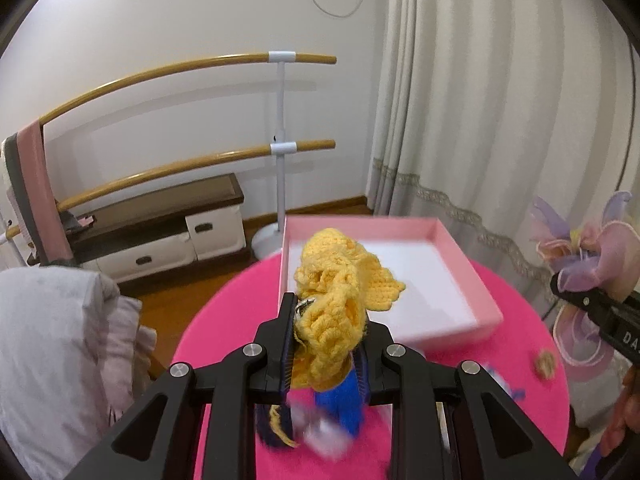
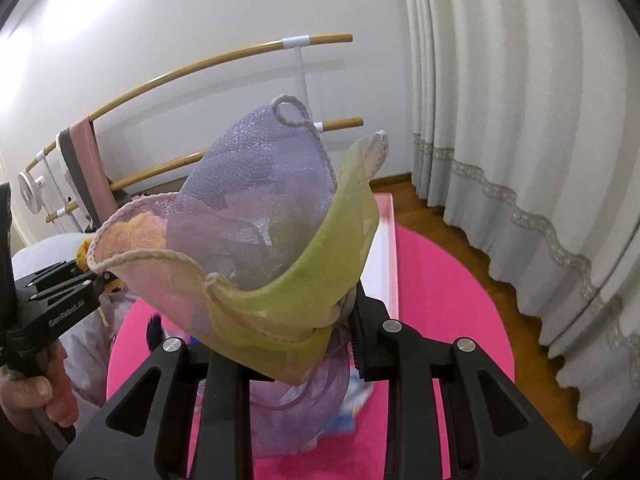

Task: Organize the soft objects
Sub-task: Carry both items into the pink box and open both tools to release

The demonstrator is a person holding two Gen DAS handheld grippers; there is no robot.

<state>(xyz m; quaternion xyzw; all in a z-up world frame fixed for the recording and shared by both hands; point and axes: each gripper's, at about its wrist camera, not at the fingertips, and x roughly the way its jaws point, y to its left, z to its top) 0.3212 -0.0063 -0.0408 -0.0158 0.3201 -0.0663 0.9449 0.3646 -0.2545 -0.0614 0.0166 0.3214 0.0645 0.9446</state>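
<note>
I am working above a round pink table [image 1: 224, 320], with the pink box [image 1: 460, 248] sitting open on it as the marker for everything else. Beyond the box, a white stand [image 1: 282, 136] is carrying two wooden bars [image 1: 192, 66] along the wall, with a low drawer cabinet [image 1: 168, 236] beneath them. Pale curtains [image 1: 500, 100] are hanging to the right of the box, and a grey padded seat [image 1: 52, 340] is sitting to its left, off the table's edge. A small tan scrap [image 1: 545, 363] is lying on the table just right of the box.

My left gripper [image 1: 326, 320] is clenching a yellow crocheted piece [image 1: 340, 292], which is bunching up out of the jaws and hanging in front of the box's near-left corner, covering part of the white floor inside. Blue fabric is trailing below the jaws.

My right gripper [image 2: 316, 320] is clamping a sheer mesh flower [image 2: 260, 220] in lilac, peach and yellow-green; its petals are fanning up from the jaws and hiding most of the box from the right wrist camera, leaving only a strip of the box's wall visible. Blurred blue and white items are lying on the table beneath both grippers.
</note>
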